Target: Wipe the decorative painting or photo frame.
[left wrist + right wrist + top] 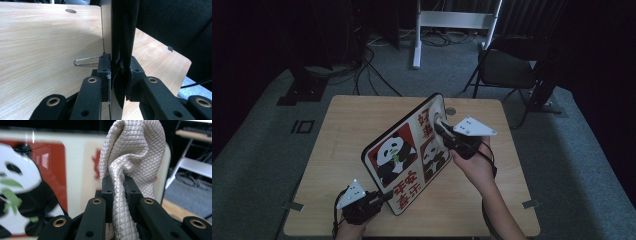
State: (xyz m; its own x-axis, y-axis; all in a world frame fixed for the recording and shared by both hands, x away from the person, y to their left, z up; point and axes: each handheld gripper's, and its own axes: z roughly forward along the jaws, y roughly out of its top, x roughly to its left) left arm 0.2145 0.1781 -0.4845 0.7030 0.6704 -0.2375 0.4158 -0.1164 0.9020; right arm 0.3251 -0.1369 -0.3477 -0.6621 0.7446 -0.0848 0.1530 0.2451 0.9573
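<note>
Near the 6 o'clock edge of the table (337, 120), your left gripper (384, 197) pinches the low corner of the panda board (404, 150) and holds it tilted up. Your right gripper (443, 131) pinches a bunched cream cloth (132, 157), pressed to the board's face near its top corner, at about 1 o'clock from the left gripper. You look to be wiping the board. Next, slide the cloth down over the pandas while the left keeps the board steady.

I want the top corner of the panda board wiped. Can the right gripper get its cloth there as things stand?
Probably yes: the right gripper, shut on the cloth, sits by the panda board's upper end, nothing between.
</note>
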